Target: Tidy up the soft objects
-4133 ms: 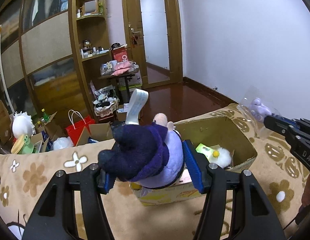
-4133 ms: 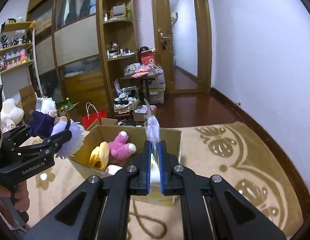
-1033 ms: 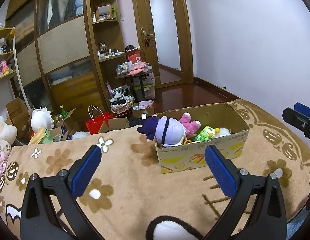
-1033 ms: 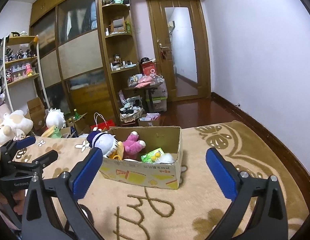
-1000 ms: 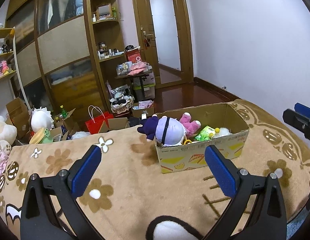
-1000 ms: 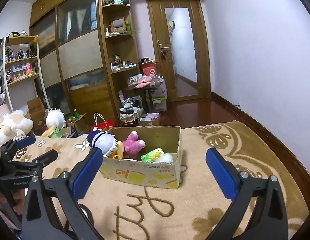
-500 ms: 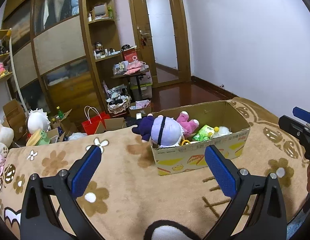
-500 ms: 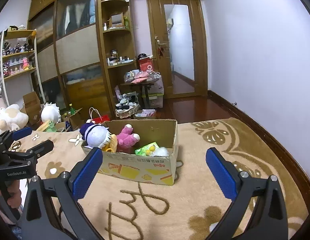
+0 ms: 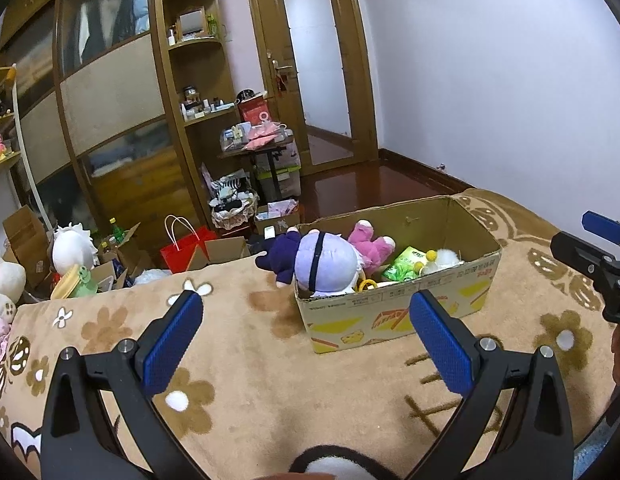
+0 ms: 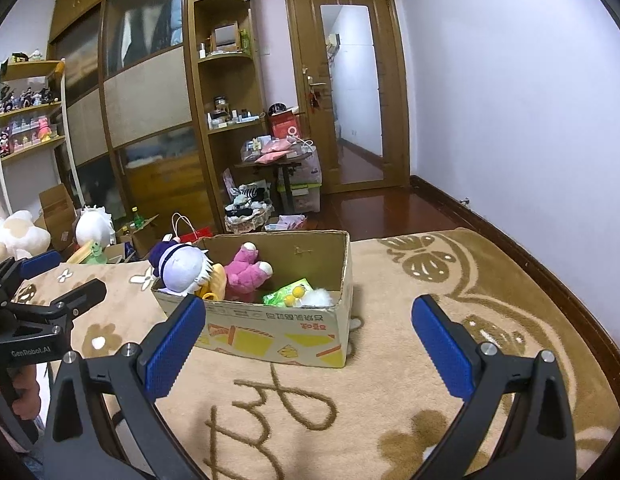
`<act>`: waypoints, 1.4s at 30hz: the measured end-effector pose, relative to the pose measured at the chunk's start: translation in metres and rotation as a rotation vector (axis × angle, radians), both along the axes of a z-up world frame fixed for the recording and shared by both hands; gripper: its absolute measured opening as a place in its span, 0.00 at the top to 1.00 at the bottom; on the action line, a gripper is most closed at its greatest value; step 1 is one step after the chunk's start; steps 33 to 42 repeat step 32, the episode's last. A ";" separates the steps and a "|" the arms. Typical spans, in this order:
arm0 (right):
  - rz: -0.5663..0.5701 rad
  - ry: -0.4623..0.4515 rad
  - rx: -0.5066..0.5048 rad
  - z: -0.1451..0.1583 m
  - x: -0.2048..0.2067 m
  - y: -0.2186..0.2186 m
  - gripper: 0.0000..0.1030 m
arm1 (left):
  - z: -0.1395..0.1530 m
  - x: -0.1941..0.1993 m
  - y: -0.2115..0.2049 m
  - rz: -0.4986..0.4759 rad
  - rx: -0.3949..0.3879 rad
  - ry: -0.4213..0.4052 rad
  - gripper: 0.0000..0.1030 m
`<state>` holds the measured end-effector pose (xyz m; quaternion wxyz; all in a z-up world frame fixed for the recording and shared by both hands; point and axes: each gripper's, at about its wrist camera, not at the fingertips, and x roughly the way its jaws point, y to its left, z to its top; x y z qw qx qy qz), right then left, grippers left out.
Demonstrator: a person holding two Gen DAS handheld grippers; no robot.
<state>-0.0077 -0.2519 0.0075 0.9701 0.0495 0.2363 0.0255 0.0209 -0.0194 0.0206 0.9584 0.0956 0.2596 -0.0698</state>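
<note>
Now both grippers hung wide open and empty over the blanket [image 9: 250, 364].
Left gripper [image 9: 306, 344], then the box [image 10: 270, 332] holding a purple doll [image 10: 182, 266], pink plush [image 10: 246, 270], green packet [image 10: 284, 292], white toy [image 10: 315, 298]; right gripper [image 10: 308, 344].

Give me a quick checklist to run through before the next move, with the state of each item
1. Left gripper free of load: ok, jaws wide open, nothing between them.
2. Right gripper free of load: ok, open and holding nothing.
3. Purple-haired doll fully inside the cardboard box: not ok, its dark body hangs over the box's left end.
4. Pink plush settled in the box: ok, lying beside the doll.
5. Green packet in the box: ok, near the front wall.
6. More soft objects left on the blanket to collect: cannot tell, none show on the visible part.
</note>
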 end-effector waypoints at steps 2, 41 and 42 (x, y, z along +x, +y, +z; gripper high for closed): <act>0.001 0.000 -0.001 0.000 0.000 0.000 0.00 | 0.000 0.000 0.001 0.003 0.004 -0.004 0.01; -0.019 0.019 -0.003 -0.008 0.001 -0.002 0.00 | -0.005 -0.002 0.001 0.003 0.002 -0.012 0.01; -0.019 0.019 -0.003 -0.008 0.001 -0.002 0.00 | -0.005 -0.002 0.001 0.003 0.002 -0.012 0.01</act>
